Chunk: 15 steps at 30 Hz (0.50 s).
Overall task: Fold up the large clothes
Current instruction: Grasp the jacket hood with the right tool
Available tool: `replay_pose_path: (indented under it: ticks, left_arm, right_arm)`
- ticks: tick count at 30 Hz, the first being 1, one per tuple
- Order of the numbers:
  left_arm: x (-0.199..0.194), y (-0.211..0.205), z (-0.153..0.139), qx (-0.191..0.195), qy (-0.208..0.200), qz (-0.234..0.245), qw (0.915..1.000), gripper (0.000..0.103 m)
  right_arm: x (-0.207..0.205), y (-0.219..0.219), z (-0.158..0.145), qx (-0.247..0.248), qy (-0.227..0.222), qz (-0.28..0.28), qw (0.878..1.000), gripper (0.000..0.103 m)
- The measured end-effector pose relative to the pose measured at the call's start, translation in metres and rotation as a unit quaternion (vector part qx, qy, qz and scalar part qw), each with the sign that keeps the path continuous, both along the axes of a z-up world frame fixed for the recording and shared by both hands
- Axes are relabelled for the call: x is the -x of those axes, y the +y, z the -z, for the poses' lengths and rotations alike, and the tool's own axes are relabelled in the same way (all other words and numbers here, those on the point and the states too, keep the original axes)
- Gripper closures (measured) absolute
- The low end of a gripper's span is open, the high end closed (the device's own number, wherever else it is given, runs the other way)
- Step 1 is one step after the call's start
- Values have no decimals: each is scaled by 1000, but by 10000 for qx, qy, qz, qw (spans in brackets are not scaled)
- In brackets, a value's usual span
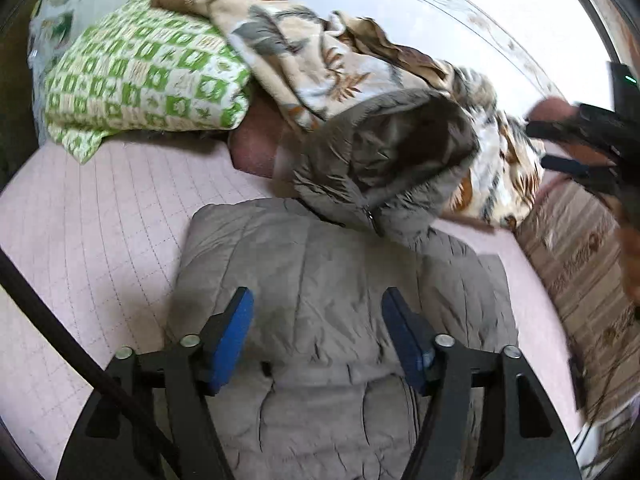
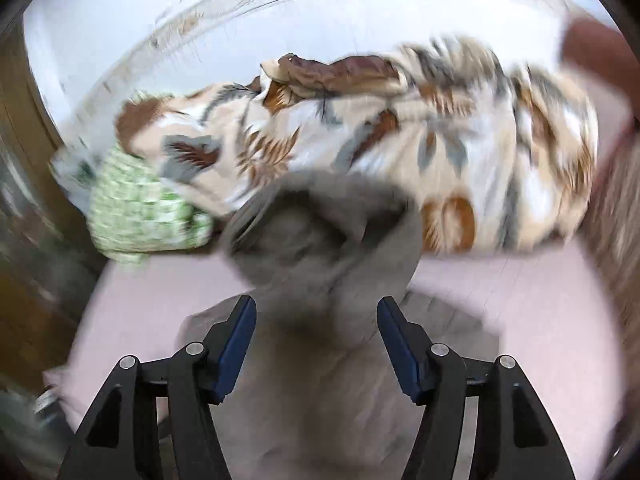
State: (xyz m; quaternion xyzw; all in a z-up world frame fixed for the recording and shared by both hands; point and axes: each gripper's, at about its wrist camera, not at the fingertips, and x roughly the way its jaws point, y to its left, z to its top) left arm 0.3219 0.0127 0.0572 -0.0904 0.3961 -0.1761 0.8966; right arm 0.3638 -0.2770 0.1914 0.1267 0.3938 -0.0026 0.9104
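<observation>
Left claw (image 1: 318, 312) and right claw (image 2: 316, 320) both hang open and empty over the grey puffer jacket (image 1: 320, 280), which runs lengthwise straight ahead, hood (image 1: 384, 160) farthest.

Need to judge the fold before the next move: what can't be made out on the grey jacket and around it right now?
- Grey jacket hem: left wrist view, cut off by the bottom edge and the left gripper.
- Jacket hood: right wrist view, smeared by motion blur.
- Sleeves: neither view shows them; possibly folded under.
- Right gripper: left wrist view, blurred, cut by the right edge.
</observation>
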Motion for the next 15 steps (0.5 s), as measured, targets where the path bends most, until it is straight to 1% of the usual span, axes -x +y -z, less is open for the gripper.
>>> replay_pose_path:
  ticks: [1, 2, 3, 5, 6, 7, 8, 10, 11, 12, 13, 14, 15]
  left_arm:
    - [-5, 3, 3, 26, 89, -32, 10000, 35]
    - [-12, 7, 8, 56, 190, -89, 9998, 35]
    - [-14, 10, 11, 51, 225, -145, 9996, 35]
    - [-18, 16, 16, 59, 274, -276, 9992, 35]
    - [-18, 19, 17, 96, 289, -316, 9990, 35]
    - [-18, 20, 19, 128, 308, -343, 9989, 35]
    - [-18, 19, 20, 118, 311, -339, 9989, 35]
    - [-16, 17, 20, 29, 246, -326, 9992, 35]
    - [-16, 15, 19, -48, 181, -293, 9994, 35]
    - [-15, 13, 19, -84, 156, -258, 9995, 35]
    - [-16, 12, 19, -97, 143, -216, 9996, 35]
    - [-17, 11, 20, -81, 146, -165, 9997, 35]
    - [-17, 11, 21, -68, 158, -153, 9997, 35]
  right_arm:
    - [-17, -9, 3, -458, 60, 65, 9989, 36]
    - [-33, -22, 8, -1071, 149, 228, 9939, 33]
    - [-50, -38, 18, -1758, 304, 531, 9825, 32]
    - [-64, -57, 34, -2426, 349, 1084, 9634, 31]
    - [-73, -68, 46, -2838, 306, 1426, 9477, 31]
    - [-78, -71, 51, -3021, 301, 1552, 9401, 30]
    - [-89, -76, 62, -3249, 338, 1755, 9287, 30]
    - [-103, -84, 76, -3482, 277, 1998, 9155, 30]
    - [-112, -87, 80, -3550, 194, 2013, 9127, 30]
    - [-121, -90, 83, -3514, 173, 2022, 9140, 30]
    - [-125, -89, 86, -3450, 178, 2038, 9160, 33]
    - [-125, -87, 90, -3386, 137, 2066, 9179, 58]
    - [-124, -83, 93, -3379, 48, 1964, 9204, 81]
